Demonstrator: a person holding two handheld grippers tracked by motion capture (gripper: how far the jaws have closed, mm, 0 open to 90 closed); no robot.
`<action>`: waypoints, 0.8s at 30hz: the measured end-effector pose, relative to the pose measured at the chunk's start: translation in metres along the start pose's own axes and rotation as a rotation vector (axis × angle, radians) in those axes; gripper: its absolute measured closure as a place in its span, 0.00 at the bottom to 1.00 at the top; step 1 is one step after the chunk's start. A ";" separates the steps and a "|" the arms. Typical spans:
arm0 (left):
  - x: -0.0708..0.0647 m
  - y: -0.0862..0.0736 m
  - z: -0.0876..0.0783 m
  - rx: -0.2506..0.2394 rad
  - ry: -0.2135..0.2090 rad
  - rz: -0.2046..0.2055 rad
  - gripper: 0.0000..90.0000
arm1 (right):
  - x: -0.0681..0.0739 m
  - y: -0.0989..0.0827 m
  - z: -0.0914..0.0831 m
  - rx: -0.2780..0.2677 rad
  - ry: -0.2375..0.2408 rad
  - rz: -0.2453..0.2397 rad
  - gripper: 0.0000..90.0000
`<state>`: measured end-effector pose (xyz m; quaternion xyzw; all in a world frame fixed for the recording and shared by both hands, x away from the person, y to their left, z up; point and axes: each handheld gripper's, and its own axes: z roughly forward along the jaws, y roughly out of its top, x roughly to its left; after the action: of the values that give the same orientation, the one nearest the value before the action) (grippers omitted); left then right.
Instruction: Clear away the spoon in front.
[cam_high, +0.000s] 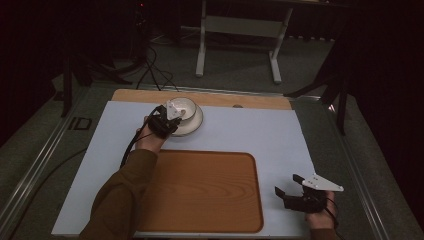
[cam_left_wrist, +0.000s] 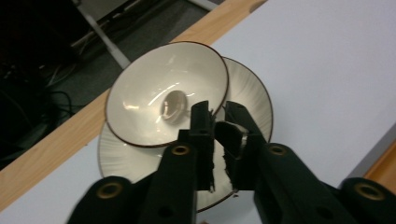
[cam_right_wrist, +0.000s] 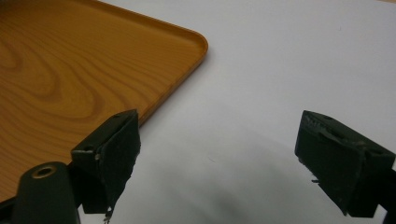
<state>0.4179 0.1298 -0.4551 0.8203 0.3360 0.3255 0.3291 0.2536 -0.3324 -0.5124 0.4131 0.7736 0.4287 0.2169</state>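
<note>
A cream bowl (cam_left_wrist: 154, 98) with a thin brown rim sits tilted over a ribbed cream plate (cam_left_wrist: 254, 93) at the far middle of the white mat. My left gripper (cam_left_wrist: 217, 116) is shut on the bowl's near rim, one jaw inside the bowl and one outside. In the high view the bowl (cam_high: 184, 106) and plate (cam_high: 195, 125) lie just beyond my left gripper (cam_high: 170, 119). My right gripper (cam_high: 287, 183) rests open near the mat's front right. In its own view the right gripper (cam_right_wrist: 219, 140) has wide-apart jaws over bare mat, with nothing between them.
A wooden tray (cam_high: 205, 190) lies at the front middle of the white mat (cam_high: 260, 130); its corner (cam_right_wrist: 187, 42) is left of my right gripper. A wooden strip (cam_high: 215, 97) edges the mat's far side. A white table frame (cam_high: 240, 35) and cables stand beyond.
</note>
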 end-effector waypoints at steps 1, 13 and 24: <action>0.000 0.000 -0.001 -0.001 0.003 0.000 0.98 | 0.000 0.000 0.000 0.000 0.000 -0.001 0.16; 0.005 0.002 -0.012 -0.018 0.012 -0.014 0.98 | 0.000 0.000 0.000 -0.003 -0.002 -0.001 0.16; 0.009 0.004 -0.024 -0.030 0.014 -0.031 0.98 | 0.000 0.000 0.000 -0.004 -0.001 0.000 0.16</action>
<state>0.4063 0.1424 -0.4355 0.8076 0.3462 0.3310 0.3440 0.2534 -0.3328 -0.5121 0.4129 0.7727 0.4298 0.2184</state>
